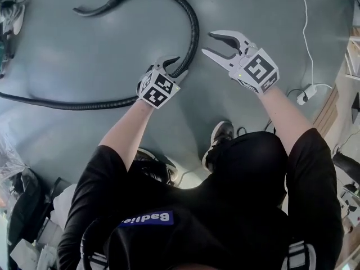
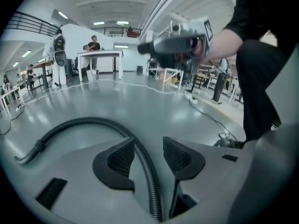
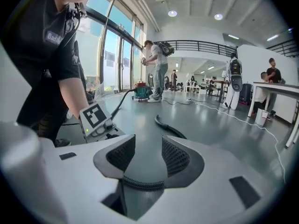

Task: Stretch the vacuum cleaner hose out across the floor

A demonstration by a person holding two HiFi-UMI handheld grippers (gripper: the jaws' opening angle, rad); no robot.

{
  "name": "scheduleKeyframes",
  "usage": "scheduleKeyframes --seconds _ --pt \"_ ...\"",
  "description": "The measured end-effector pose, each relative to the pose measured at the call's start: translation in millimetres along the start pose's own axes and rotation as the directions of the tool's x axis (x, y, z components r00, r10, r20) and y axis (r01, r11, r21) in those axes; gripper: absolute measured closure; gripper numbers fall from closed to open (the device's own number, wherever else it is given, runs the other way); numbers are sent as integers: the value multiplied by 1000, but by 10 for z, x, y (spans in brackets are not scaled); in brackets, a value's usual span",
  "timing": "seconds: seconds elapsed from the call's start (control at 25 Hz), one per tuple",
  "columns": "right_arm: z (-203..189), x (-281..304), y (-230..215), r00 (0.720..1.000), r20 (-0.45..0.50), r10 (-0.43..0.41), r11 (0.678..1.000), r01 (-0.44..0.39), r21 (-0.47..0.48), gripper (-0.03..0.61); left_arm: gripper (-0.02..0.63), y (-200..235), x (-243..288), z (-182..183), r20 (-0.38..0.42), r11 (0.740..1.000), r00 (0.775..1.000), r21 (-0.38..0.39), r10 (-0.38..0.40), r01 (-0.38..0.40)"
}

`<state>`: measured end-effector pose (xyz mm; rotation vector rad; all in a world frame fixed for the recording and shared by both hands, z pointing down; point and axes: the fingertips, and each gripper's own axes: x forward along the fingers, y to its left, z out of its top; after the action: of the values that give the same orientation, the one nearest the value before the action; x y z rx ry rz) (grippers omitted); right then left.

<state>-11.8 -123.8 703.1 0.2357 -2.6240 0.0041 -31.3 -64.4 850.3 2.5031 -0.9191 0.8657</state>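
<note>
While the hose (image 1: 194, 30) lies curled on the floor (image 1: 112, 49), the left gripper (image 1: 179, 66) straddles its bend, jaws apart, pads not pressing; the right gripper (image 1: 208, 43) hovers just beside the hose, parted, empty. Advise closing squarely on the hose before pulling.

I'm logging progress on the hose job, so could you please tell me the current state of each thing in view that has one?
vacuum hose: lying on the floor, bent in a hooked curve, not stretched straight.
nozzle end: lying on the floor, untouched.
left gripper: jaws open around the hose, not clamping it.
right gripper: jaws open, holding nothing, beside the hose.
white cable: lying slack on the floor.
</note>
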Motion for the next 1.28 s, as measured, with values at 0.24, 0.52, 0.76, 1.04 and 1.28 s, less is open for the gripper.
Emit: scheduleKeyframes --seconds 0.24,0.52,0.76,1.04,1.28 --pt "-295 175 92 995 -96 5 998 -10 -55 327 390 -62 526 -1244 -300 999 954 40 1 12" --pt "-567 2 113 979 -201 -32 998 20 -61 325 377 -151 687 -1964 -478 998 878 42 -19 45" --pt "-464 2 91 973 -224 -55 993 30 -112 325 416 -196 551 -1783 -474 991 873 2 -115 132" --pt "-507 262 -29 921 -387 -42 945 -89 -316 325 419 -238 -371 -781 -297 946 898 -89 -324 312" --pt "-129 389 -193 854 -500 -145 860 -141 -491 303 417 -284 -1511 -169 -186 895 876 -96 -445 435"
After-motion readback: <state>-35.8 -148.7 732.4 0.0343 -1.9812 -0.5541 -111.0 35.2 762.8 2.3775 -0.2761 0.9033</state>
